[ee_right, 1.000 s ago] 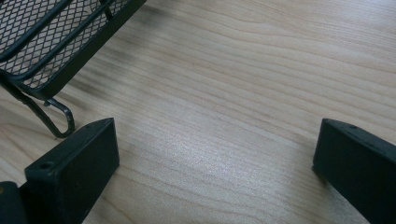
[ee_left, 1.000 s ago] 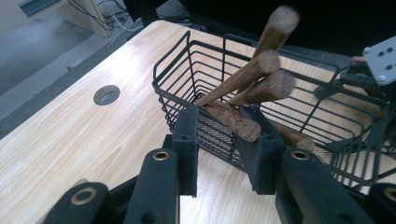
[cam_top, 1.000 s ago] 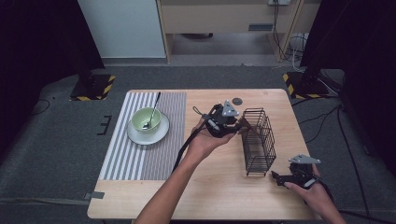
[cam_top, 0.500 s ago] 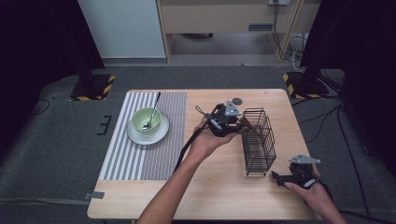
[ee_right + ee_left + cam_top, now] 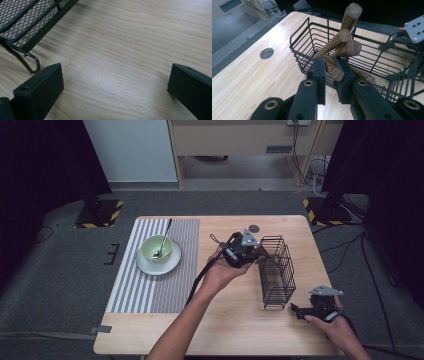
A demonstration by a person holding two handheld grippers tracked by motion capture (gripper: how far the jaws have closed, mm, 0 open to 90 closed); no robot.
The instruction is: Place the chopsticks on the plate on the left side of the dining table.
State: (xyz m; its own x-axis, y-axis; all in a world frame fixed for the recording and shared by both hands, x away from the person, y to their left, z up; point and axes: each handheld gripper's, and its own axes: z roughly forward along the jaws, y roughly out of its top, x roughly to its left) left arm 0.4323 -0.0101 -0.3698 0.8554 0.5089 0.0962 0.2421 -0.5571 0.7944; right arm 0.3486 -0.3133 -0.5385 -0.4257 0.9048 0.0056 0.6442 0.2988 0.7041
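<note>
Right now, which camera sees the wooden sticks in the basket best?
The left gripper view: the wooden sticks lean up close in the wire basket, one between the left gripper pads. The high view shows them tiny; the right gripper view catches just the basket's corner.

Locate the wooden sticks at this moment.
In the left gripper view the wooden sticks lean inside the wire basket; the left tongs are pinching one.
</note>
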